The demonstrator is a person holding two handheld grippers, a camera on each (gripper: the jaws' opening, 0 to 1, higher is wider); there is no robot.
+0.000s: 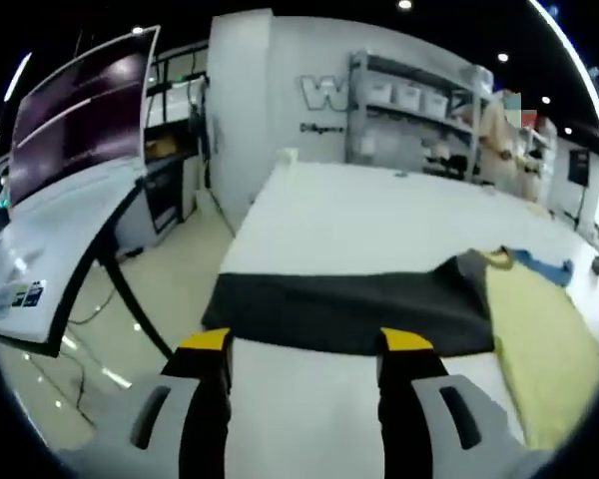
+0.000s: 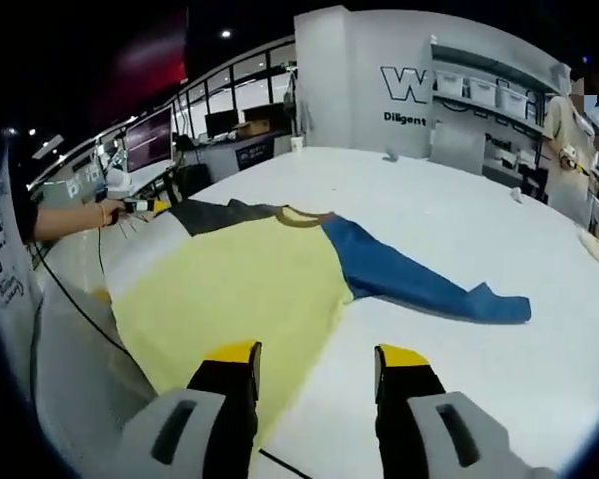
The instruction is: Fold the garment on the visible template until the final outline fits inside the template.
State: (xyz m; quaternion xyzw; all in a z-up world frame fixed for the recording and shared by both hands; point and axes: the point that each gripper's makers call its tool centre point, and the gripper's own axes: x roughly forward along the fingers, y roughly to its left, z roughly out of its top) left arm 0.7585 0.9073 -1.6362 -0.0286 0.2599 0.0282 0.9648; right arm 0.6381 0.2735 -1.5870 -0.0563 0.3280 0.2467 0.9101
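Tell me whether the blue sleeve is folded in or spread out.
Spread out. In the right gripper view the blue sleeve lies flat on the white table, extending away from the shirt's yellow body, not folded over it.

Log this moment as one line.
shirt flat on table | black sleeve spread | blue sleeve spread | left hand-held gripper open | right hand-held gripper open

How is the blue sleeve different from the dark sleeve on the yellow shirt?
The blue sleeve is blue, while the dark sleeve is charcoal grey. In the right gripper view the blue sleeve stretches out, angled away from the yellow body, with nothing near it; the dark sleeve reaches toward a person's hand at the table edge. Both lie flat on the white table and join the same yellow shirt.
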